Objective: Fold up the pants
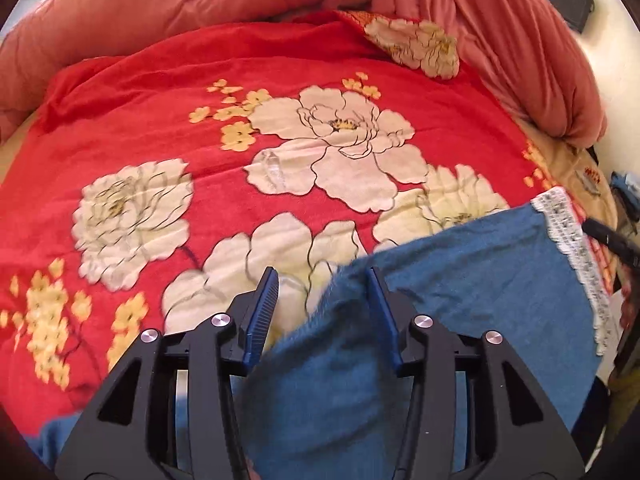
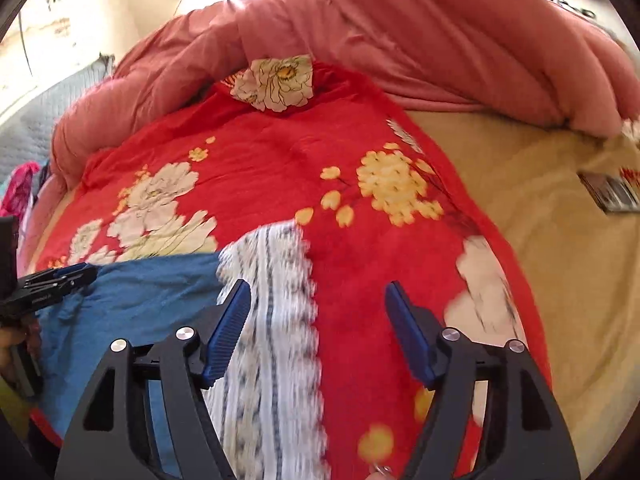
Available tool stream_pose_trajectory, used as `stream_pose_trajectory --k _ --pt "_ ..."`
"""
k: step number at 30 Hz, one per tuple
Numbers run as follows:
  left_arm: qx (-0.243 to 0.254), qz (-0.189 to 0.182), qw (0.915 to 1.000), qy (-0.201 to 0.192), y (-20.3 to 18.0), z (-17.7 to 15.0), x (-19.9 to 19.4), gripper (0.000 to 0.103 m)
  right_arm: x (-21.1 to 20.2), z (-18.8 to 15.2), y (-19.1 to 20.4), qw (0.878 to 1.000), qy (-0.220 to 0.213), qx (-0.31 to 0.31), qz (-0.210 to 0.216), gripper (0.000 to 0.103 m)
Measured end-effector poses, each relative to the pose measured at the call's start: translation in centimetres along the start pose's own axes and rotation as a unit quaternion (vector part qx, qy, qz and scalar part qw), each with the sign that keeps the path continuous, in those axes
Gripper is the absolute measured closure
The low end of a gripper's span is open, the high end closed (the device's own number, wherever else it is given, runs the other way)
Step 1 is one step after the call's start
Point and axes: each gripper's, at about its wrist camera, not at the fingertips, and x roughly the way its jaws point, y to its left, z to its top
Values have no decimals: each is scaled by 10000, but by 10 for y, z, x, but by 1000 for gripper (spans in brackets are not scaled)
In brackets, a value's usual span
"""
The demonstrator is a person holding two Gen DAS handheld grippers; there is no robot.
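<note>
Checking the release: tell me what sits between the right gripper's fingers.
In the right wrist view, the pants' white lace band and red floral blanket lie between the right gripper's open fingers; neither pad touches them.

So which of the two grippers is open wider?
The right gripper: its fingers stand far apart over the pants' white lace band. The left gripper has a narrower gap, with the blue pants' edge between its fingers.
</note>
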Motion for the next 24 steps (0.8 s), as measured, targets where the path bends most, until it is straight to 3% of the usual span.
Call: stream_pose_trajectory --k 6,11,17,22,24 --pt "-234 -94 9993 -259 0 -38 -56 57 -40 -34 -5 9992 -82 307 248 33" --pt "-488 -142 9984 -242 7 -81 -91 55 -55 -58 -10 9973 118 512 503 33" --pt "-225 244 9992 -230 3 -122 -115 54 -61 -76 -3 9960 344 462 689 36" --pt "-268 542 9978 -266 16 -134 -124 53 -49 -83 -1 9948 621 496 640 36" --pt "-186 855 9959 -221 18 -137 -121 50 -43 -86 2 9949 708 439 571 49"
